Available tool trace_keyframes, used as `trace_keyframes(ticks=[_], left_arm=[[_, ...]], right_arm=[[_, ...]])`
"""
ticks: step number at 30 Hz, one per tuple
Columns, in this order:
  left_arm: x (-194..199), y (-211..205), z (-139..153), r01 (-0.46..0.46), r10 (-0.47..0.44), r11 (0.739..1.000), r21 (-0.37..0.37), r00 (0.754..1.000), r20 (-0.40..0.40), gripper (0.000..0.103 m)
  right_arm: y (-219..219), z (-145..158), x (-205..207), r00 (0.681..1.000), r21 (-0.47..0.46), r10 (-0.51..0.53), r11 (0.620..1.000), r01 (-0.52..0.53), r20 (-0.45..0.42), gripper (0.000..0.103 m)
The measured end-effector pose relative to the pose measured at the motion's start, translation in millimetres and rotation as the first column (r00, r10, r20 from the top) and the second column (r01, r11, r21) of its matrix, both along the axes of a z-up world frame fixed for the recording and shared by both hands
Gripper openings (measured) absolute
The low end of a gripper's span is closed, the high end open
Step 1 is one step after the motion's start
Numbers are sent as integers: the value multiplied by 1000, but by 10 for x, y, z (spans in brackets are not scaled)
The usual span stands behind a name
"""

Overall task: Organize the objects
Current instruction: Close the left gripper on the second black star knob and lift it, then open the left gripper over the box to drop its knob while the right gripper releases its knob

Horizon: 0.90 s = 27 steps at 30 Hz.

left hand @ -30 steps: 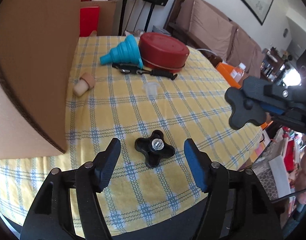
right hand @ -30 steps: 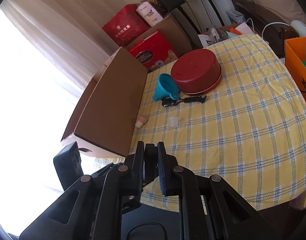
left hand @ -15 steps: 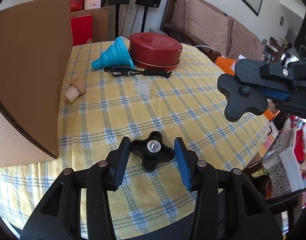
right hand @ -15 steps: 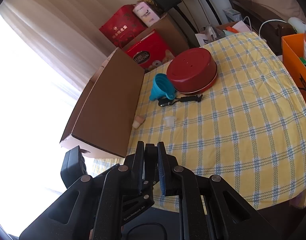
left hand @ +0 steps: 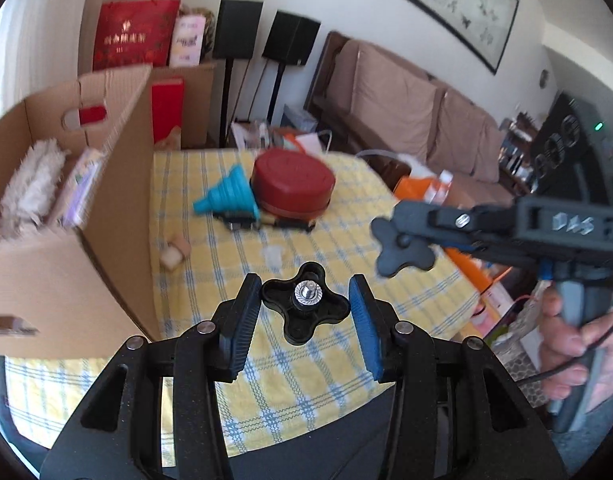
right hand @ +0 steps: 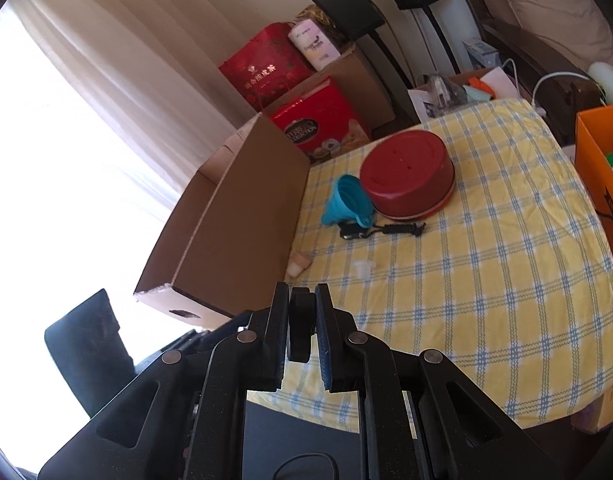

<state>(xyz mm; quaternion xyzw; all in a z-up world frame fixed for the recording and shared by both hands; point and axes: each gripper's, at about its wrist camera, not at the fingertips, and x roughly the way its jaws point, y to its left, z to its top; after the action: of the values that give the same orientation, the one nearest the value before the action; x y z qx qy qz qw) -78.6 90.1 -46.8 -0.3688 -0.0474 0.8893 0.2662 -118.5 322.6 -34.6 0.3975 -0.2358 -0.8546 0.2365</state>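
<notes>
- We hold a black star knob (left hand: 305,307) in our left gripper (left hand: 305,312), jaws partly closed on its lobes, seemingly clear of the tablecloth (left hand: 346,248).
- Our right gripper (right hand: 302,330) is clamped tight on a second knob (right hand: 300,328).
- Next: carry both over the cardboard box (left hand: 66,216) and release inside.

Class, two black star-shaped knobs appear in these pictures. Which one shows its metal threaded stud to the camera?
The knob held in the left gripper: this left-held knob shows a silver stud at its centre. The right-held knob, clamped in the right gripper, shows only plain black plastic.
</notes>
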Motion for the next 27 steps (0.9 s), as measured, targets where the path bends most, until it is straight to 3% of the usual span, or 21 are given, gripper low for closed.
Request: trace_keyframes(ticks=[14, 27], left_arm=[[-74, -468, 594, -73, 76, 997, 37, 994, -84, 42], [-338, -1179, 630, -218, 221, 975, 44, 973, -70, 42]], right_arm=[[-389, 383, -174, 994, -4, 93, 996, -94, -61, 12], [-1116, 506, -454, 978, 0, 199, 980, -200, -67, 12]])
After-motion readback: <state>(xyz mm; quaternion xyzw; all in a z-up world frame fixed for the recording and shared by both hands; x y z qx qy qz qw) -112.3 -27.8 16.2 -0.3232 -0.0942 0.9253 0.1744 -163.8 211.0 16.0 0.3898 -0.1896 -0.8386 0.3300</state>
